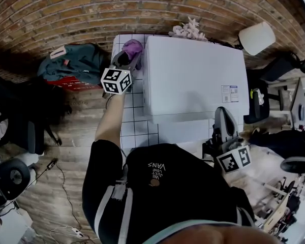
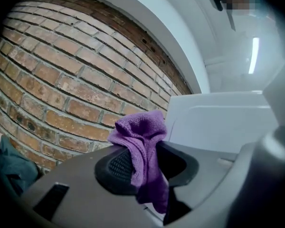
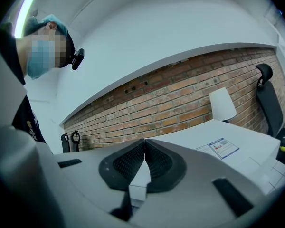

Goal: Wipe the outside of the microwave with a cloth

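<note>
Here the left gripper [image 1: 129, 57] pinches the purple cloth [image 2: 141, 144] against the microwave's [image 1: 193, 75] left side, upper centre; the right gripper [image 3: 145, 145] is closed and empty.

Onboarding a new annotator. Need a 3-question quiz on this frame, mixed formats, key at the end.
1. Multiple choice: what does the left gripper hold? A) a sponge B) a purple cloth C) nothing
2. True or false: the right gripper also grips a cloth.
3. Short answer: at which side of the microwave is the cloth, the person's left or right?

Key: 1 B. 2 False: its jaws are together with nothing between them. 3 Left, near the back corner.
</note>
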A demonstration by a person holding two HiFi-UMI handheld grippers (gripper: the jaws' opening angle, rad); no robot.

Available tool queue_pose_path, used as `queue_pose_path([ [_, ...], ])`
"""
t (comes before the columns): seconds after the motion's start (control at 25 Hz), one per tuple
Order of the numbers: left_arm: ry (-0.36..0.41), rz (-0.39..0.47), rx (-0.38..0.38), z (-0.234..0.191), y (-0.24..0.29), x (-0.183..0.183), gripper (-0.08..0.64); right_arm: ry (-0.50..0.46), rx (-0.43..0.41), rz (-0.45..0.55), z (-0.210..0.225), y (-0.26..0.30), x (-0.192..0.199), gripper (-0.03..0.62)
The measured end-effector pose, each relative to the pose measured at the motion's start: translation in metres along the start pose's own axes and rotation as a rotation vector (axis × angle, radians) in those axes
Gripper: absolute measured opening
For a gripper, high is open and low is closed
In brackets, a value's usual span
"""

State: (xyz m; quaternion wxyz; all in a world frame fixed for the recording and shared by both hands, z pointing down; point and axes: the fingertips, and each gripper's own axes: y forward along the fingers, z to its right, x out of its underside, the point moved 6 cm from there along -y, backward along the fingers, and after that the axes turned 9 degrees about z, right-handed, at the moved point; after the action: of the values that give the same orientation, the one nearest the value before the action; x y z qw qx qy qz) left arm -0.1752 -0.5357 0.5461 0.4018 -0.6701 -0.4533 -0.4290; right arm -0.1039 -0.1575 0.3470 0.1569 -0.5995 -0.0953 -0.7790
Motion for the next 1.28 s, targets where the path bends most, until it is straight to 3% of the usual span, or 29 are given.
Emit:
queue_pose_path([
  [0.24, 0.012, 0.011, -0.008, 0.008, -0.060, -0.010, 0.132, 0.006, -0.052, 0.002, -0.025, -0.001, 0.005, 0.000],
  [0.44, -0.007, -0.022, 0.021, 0.038, -0.123, 0.005, 0.132, 0.015, -0.105, -0.008, -0.054, -0.003, 0.015, 0.000],
  [0.76, -0.134, -0.076, 0.065, 0.110, -0.198, 0.049, 0.132, 0.029, -0.176, -0.030, -0.093, -0.008, 0.030, 0.000],
  [0.96, -0.178, -0.083, 0.078, 0.137, -0.213, 0.064, 0.132, 0.019, -0.194, -0.039, -0.103, -0.007, 0.031, 0.000],
  [1.28, -0.205, -0.060, 0.066, 0.131, -0.185, 0.068, 0.132, 0.023, -0.213, -0.049, -0.104, 0.001, 0.029, 0.000],
])
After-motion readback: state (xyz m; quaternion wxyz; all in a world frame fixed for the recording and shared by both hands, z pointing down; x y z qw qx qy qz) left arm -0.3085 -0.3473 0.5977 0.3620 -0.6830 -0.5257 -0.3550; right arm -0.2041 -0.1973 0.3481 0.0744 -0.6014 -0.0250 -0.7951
